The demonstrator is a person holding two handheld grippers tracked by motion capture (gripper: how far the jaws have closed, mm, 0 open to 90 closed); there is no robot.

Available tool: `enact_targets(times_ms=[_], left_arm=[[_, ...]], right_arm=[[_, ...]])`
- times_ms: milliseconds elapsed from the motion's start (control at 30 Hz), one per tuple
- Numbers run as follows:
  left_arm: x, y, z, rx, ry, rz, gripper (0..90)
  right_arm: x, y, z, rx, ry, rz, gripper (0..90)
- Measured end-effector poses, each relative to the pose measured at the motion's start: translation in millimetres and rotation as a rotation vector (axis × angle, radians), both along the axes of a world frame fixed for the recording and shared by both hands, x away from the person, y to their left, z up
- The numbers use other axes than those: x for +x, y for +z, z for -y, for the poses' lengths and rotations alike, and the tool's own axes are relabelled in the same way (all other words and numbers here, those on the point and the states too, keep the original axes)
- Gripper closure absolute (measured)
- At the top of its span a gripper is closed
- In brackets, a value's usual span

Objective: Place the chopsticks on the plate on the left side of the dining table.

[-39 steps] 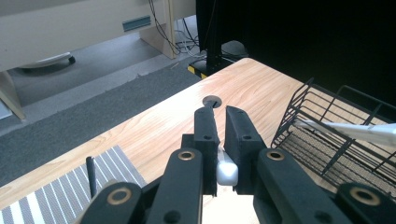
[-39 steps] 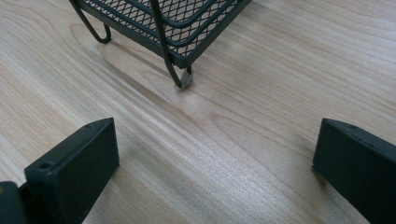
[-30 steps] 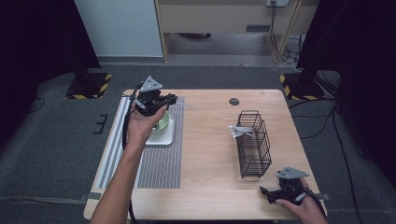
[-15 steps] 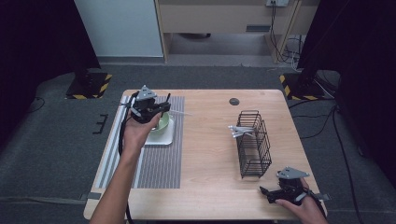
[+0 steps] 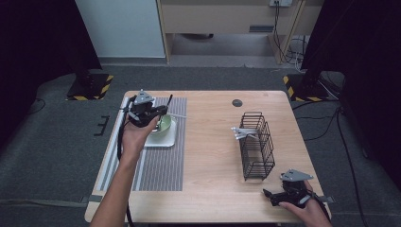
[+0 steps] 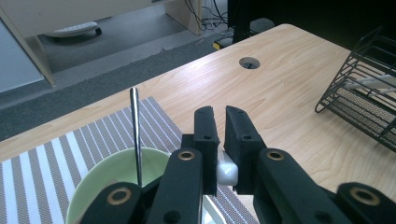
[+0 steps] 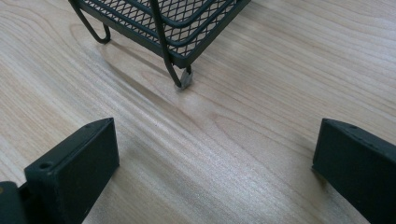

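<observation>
Left gripper (image 5: 158, 112) in the high view sits over the pale green bowl (image 5: 163, 125), which stands on a white tray (image 5: 161, 140) at the far end of the striped mat (image 5: 156, 163). We see a thin white utensil (image 5: 176, 115) poking out rightward from the jaws, above the bowl. Left forearm comes up from the bottom edge, hand wrapped under the gripper body, jaws aimed right. Plenty of bare wood between the mat and the black wire rack (image 5: 257, 144); the mat's left edge runs along the table's left edge. Right gripper (image 5: 268, 195) rests low at the near right corner, just in front of the rack, hand behind it, jaws aimed left.

Left gripper view: we see the jaws nearly together, pinching a small white piece (image 6: 227, 171) between them, so it is clamped on the utensil. Green bowl (image 6: 105, 179) lies just below left of the jaws; a thin metal rod (image 6: 136, 135) stands up from it. Open table beyond, with a round hole (image 6: 249, 62) and the rack (image 6: 369, 95) at right.

Right gripper view: we see its jaws spread wide, nothing between them, bare wood (image 7: 219, 140) below. Rack foot (image 7: 186, 78) stands ahead, apart from the jaws.
</observation>
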State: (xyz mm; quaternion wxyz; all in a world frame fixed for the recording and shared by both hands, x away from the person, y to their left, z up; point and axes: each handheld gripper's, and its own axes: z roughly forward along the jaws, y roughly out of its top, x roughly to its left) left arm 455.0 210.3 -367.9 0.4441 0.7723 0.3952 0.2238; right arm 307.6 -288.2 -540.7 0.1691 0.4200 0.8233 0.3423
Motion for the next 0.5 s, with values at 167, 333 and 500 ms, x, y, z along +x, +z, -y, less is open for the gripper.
enact_targets(times_ms=[167, 333, 500], left_arm=[[-0.3, -0.1, -3.5, 0.009, 0.006, -0.002, 83.0], [-1.8, -1.5, -11.6, -0.005, 0.020, 0.004, 83.0], [-2.5, -4.7, -15.7, -0.014, 0.026, 0.005, 83.0]], right_arm=[[0.0, 0.0, 0.0, 0.000, 0.000, 0.000, 0.3], [0.0, 0.0, 0.0, 0.000, 0.000, 0.000, 0.3], [0.0, 0.0, 0.0, 0.000, 0.000, 0.000, 0.3]])
